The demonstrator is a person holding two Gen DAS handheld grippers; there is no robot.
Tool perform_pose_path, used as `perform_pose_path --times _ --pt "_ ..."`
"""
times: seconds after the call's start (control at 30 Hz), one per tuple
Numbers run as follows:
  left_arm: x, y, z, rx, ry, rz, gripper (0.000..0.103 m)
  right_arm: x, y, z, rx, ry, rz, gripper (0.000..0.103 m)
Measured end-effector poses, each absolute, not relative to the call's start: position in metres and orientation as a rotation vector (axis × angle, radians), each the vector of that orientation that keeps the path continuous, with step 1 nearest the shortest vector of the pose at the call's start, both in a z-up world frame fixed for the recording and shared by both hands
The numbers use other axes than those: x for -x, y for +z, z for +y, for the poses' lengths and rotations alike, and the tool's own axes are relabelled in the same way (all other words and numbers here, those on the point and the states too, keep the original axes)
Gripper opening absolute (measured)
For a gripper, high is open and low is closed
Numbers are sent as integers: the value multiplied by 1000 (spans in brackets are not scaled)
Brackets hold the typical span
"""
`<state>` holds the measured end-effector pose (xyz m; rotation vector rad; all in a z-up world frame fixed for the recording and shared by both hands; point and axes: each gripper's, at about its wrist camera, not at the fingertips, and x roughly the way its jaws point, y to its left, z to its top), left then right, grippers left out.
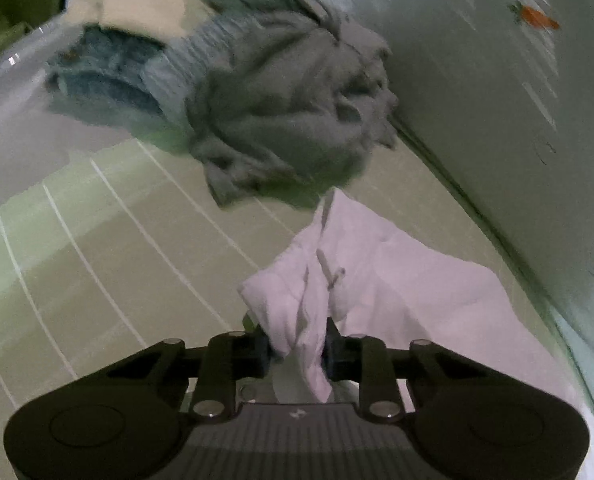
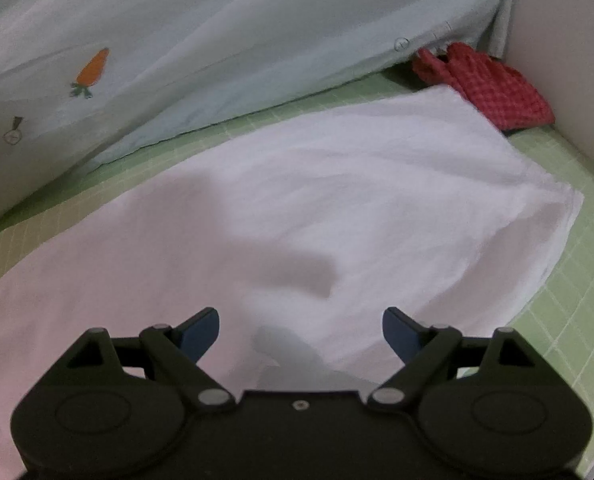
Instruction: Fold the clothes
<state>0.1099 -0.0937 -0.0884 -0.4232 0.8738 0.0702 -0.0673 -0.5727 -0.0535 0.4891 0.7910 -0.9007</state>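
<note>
the left gripper (image 1: 297, 350) pinches the white cloth (image 1: 377, 280); the right gripper (image 2: 300, 334), wide open and empty, should grab the matching corner.

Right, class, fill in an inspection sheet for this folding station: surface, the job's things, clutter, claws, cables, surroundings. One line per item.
Surface: green mat with a white grid, partly covered by laundry.
Job's things: white cloth spread on the mat, one bunched edge raised in the left claw.
Clutter: crumpled grey garment, blue folded items, red checked cloth in the corner.
Claws: left claw shut on the white cloth; right claw open above the cloth, gripping nothing.
Cables: nothing seen.
Surroundings: pale fabric with a carrot print along the mat's far edge; plain white panel at the right.
</note>
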Motion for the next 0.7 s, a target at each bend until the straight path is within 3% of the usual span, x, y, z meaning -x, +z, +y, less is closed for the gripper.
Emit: perform_pose_path --times 0.13,0.3,0.7 --pt "-118 -77 -86 263 152 806 23 78 -49 -576 -487 -905 774 89" --pt "-117 -52 -85 286 132 755 19 103 -58 -596 -592 -936 737 89" --pt "-83 15 -210 165 -48 608 17 144 -76 -647 -744 -883 665 89"
